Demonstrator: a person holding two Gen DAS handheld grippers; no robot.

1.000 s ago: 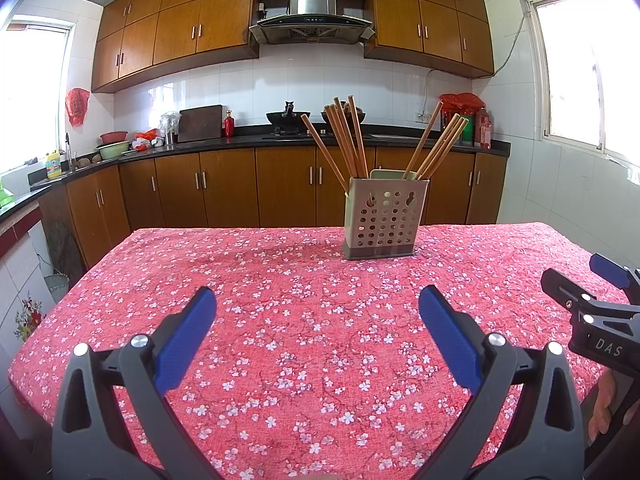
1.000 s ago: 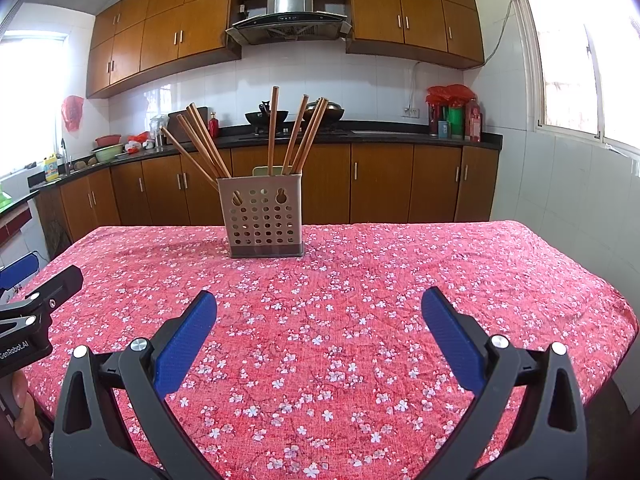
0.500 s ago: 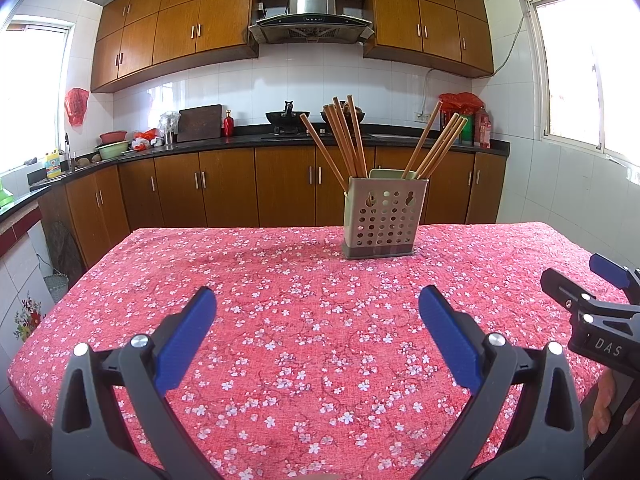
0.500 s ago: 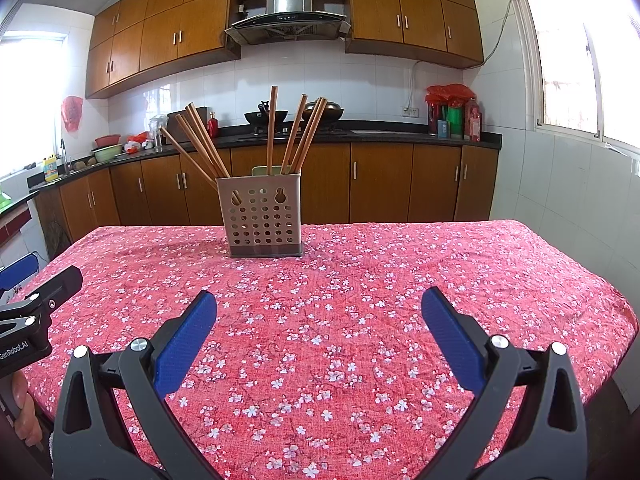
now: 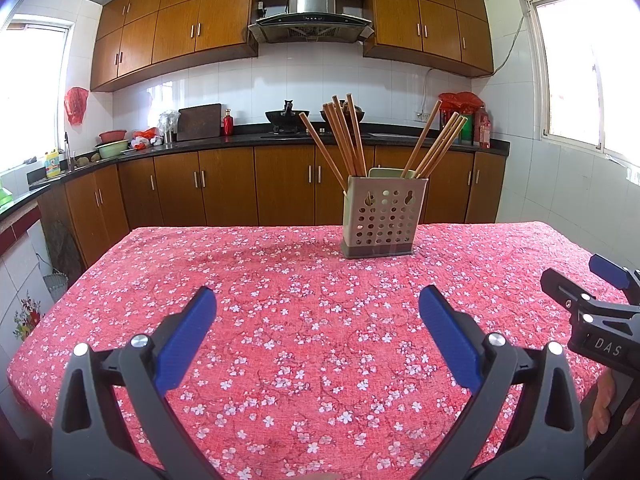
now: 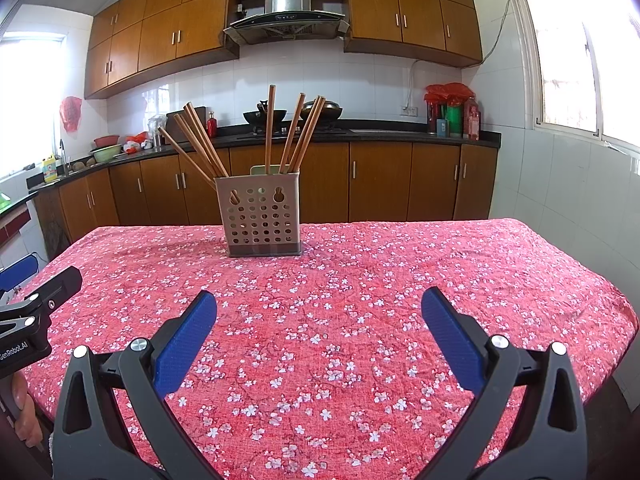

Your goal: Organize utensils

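Left gripper (image 5: pixel 316 316) spread wide, blue pads apart, nothing between them, low over the near part of the surface (image 5: pixel 280 320). Right gripper (image 6: pixel 318 316) likewise spread and empty, level with it on the other side.

Perforated holder (image 5: pixel 379 220) upright toward the far middle of the red flowered cloth, well apart from both grippers. Wooden chopsticks (image 5: pixel 346 136) standing in it in two fans, one leaning left, one leaning right, tops well above the rim. No loose utensils visible anywhere on the cloth.

Probably light, stiff and smooth, those sticks: thin round wood, apt to roll or slide between flat pads and to pivot if pinched near one end. Best taken on the bare shaft above the rim, across the width, one or a close pair at a time, then lifted straight along their lean. Holder itself likely light too, and liable to tip or skid on the cloth if a stick drags against its wall.

From the left wrist view: right gripper at the right edge, a hand (image 5: pixel 604 408) beneath it, and the right-hand fan clearly splayed. From the right wrist view: one stick (image 6: pixel 270 124) standing nearly vertical, not told apart in the other view; also the left gripper at the left edge.
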